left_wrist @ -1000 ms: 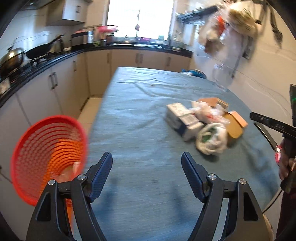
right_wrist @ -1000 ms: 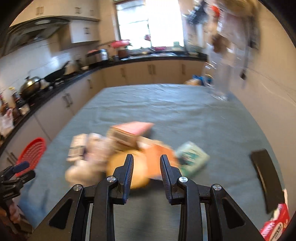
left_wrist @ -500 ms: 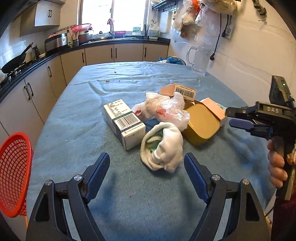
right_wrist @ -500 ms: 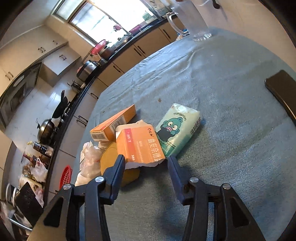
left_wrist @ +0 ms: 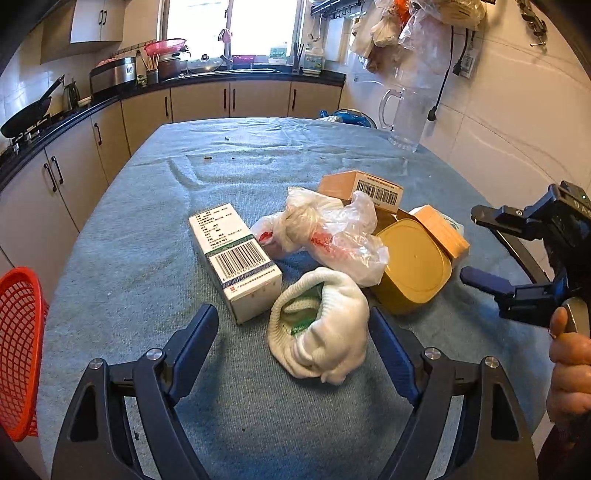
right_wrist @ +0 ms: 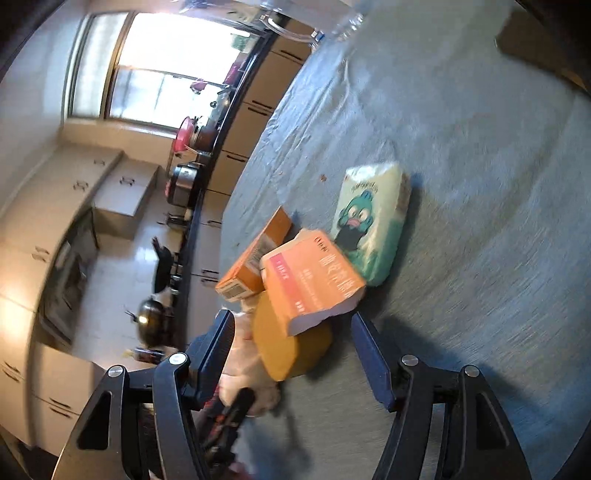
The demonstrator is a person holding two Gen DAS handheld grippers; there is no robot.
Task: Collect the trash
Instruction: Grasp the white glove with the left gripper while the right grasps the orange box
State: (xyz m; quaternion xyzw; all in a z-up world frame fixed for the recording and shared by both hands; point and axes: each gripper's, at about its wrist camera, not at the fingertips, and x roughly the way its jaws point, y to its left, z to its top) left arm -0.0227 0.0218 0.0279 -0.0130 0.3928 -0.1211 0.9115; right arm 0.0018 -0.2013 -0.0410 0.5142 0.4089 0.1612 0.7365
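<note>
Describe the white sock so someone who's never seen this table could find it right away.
On the blue tablecloth sits a heap of trash. The sock lies at its near edge, just in front of the crumpled plastic bag and right of the barcoded white box. It is the only soft, knitted item, bunched up with green inside.

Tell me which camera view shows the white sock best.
The left wrist view: the white sock lies whole and sharp on the table, just ahead of the open left gripper. The right wrist view is blurred and shows no sock; boxes and the yellow tub cover that side.

Daylight from blown-out window; left view sharp, right view motion-blurred, tilted; fisheye-bent edges
</note>
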